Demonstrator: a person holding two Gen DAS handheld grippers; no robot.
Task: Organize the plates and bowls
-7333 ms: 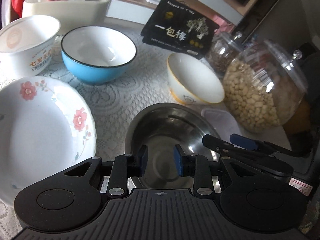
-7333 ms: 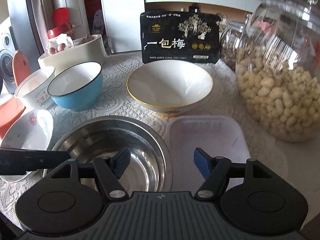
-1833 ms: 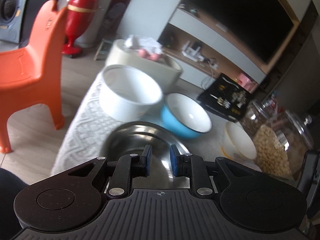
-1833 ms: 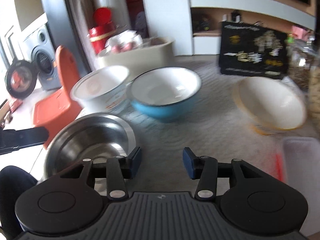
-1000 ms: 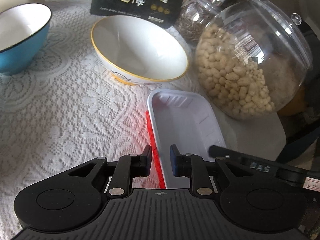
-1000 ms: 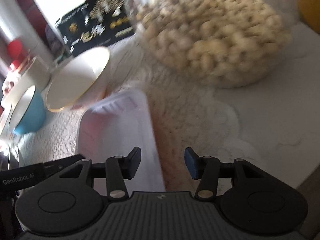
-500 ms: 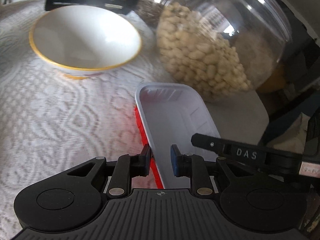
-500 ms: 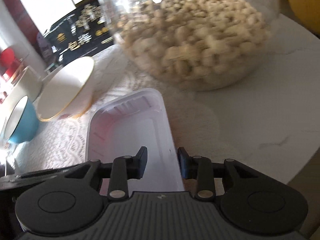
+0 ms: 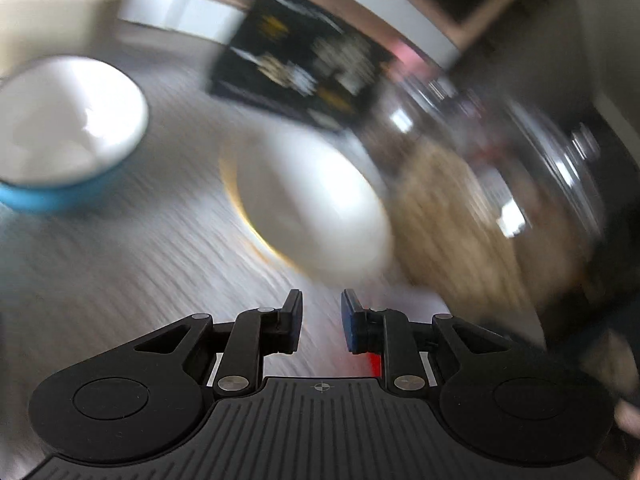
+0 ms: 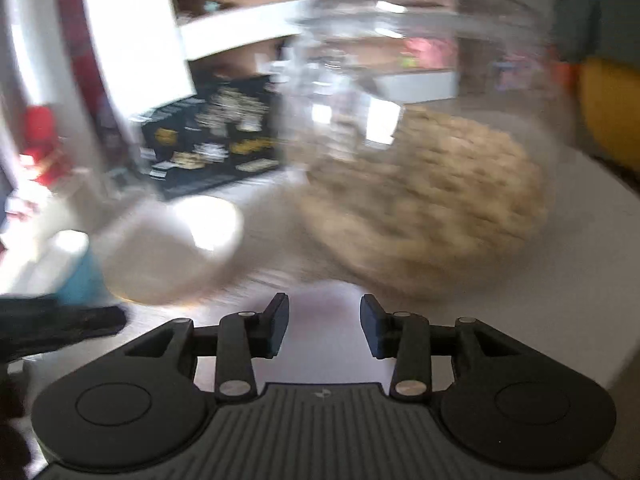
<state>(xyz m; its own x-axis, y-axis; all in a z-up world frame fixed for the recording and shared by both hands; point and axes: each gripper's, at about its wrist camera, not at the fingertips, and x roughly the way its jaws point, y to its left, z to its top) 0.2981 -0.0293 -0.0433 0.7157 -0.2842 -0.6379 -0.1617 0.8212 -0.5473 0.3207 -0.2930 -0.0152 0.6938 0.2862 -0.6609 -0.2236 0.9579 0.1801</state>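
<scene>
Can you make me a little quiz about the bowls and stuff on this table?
1. True or false: the bowl with the yellow rim stands between the blue bowl and the big clear jar.
2. What does the big clear jar hold? A) pale nuts B) water C) spoons
3. Fill in: the black box stands ____ the bowls.

Key: 1 true; 2 A; 3 behind. Both views are blurred.
</scene>
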